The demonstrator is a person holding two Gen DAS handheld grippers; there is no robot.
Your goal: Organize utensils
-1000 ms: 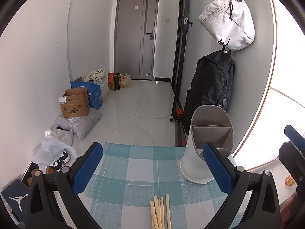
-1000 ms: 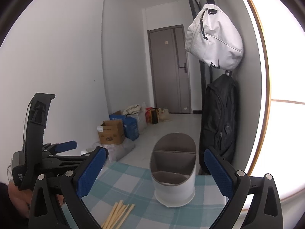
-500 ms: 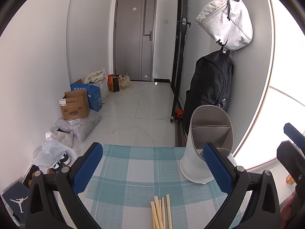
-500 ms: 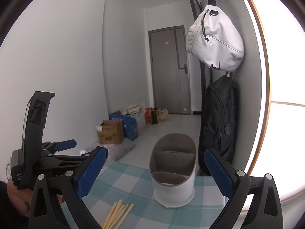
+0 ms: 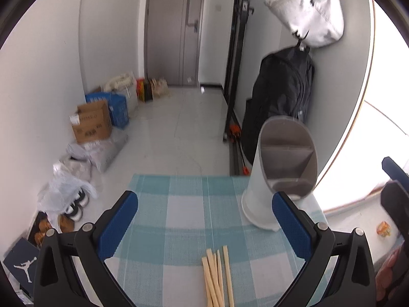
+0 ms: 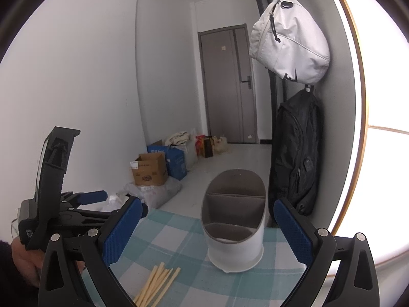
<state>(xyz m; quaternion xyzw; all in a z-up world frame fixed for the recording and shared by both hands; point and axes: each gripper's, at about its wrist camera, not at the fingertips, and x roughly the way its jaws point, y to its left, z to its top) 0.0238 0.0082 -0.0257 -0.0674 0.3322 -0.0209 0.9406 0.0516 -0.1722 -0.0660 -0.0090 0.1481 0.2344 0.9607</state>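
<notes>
Blue-padded left gripper (image 5: pixel 204 223) hovers wide open and empty above a teal-and-white checked tablecloth (image 5: pixel 179 204). Between its fingers, near the front edge, lies a loose bundle of pale wooden chopsticks (image 5: pixel 217 276). Right of them stands a white oval utensil holder with grey dividers (image 5: pixel 278 168), its visible compartments empty. Farther right, the blue-padded right gripper (image 6: pixel 207 227) is likewise wide open, holding nothing. Lowering squarely over the bundle's middle should gather the sticks cleanly.

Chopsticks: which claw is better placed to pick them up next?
Left, probably. The chopsticks lie centred between the open left claw fingers, just below it. The right claw, also open, frames the holder instead, chopsticks off to its left.
</notes>
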